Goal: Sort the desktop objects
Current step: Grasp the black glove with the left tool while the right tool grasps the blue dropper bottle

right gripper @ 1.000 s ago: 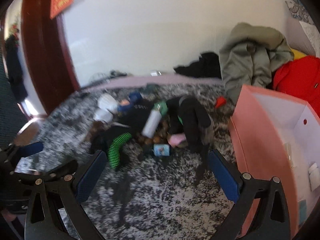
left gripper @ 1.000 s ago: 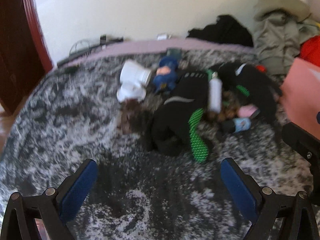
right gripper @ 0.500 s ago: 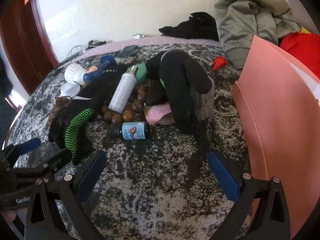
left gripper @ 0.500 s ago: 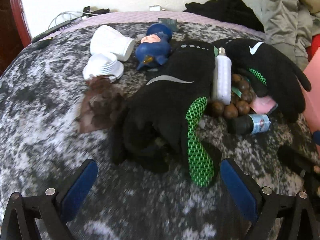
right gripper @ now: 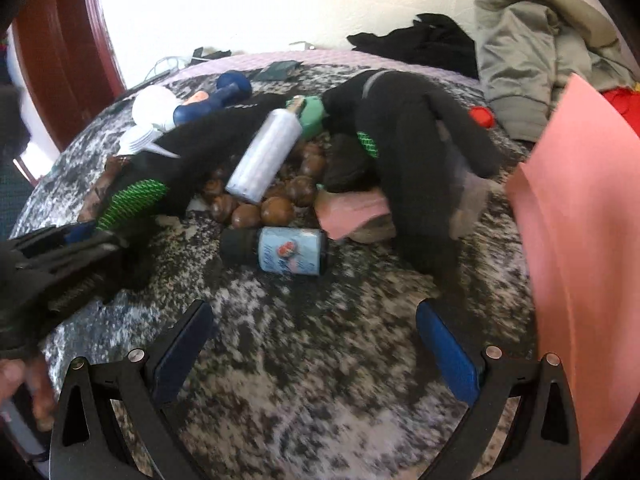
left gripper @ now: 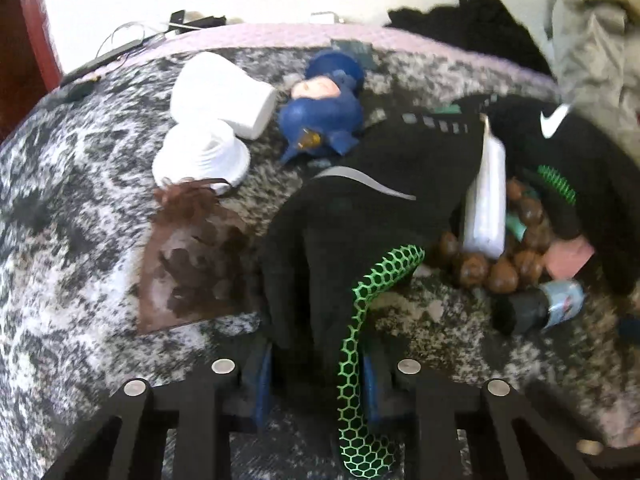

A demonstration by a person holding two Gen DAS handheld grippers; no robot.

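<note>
A pile lies on the speckled blanket point(right gripper: 304, 380). My left gripper point(left gripper: 316, 376) is shut on the fingers of a black glove with green mesh point(left gripper: 352, 232), also seen at the left of the right wrist view point(right gripper: 192, 160). A second black glove point(right gripper: 416, 148) lies to the right. Between them lie a white spray bottle point(right gripper: 264, 156), a brown bead string point(right gripper: 276, 204), a pink pad point(right gripper: 352, 210) and a small blue-labelled bottle point(right gripper: 280, 250). My right gripper point(right gripper: 316, 352) is open and empty, just short of the small bottle.
A pink box point(right gripper: 584, 248) stands at the right. White cups point(left gripper: 212, 120), a blue figurine point(left gripper: 324, 112) and a brown pouch point(left gripper: 188, 256) lie at the pile's left. Jackets point(right gripper: 532, 40) are heaped at the back right. A dark red door point(right gripper: 60, 56) stands at the left.
My left gripper moved forward and shut on the green-mesh glove's fingers. My right gripper moved closer to the pile and stayed open.
</note>
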